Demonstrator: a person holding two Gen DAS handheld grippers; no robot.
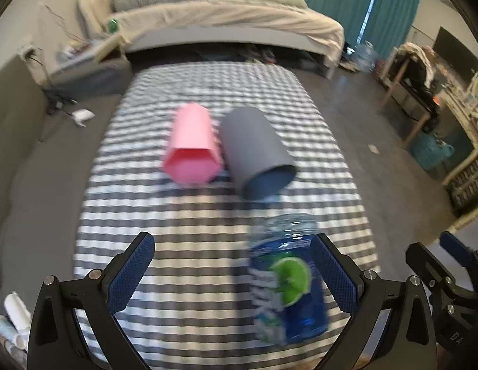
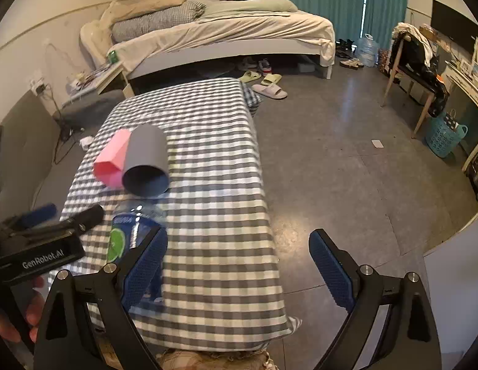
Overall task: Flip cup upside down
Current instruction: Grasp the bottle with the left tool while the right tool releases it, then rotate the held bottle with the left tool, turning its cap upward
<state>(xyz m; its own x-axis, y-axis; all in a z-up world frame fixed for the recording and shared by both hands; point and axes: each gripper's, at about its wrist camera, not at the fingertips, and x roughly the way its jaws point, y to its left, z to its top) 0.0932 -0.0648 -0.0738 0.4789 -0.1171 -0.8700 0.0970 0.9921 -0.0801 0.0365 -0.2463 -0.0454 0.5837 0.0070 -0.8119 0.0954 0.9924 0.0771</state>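
Brightness: your room is evenly lit, fairly soft; nothing is dim
Source: daylight comes through a gap in the teal curtains [image 2: 344, 3] far ahead of your right gripper [image 2: 237, 263]
Glare: pale sheen on the floor [image 2: 350, 154] ahead of that gripper
Blur: your left view is smeared; pink cup [image 1: 191, 145], grey cup [image 1: 254, 151] and bottle [image 1: 288, 280] look soft
Distortion: strong fisheye bending, dark corners

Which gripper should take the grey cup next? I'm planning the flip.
Probably the left gripper: it is open over the checked cloth, facing the grey cup. The right gripper, also open, hangs past the table's edge.
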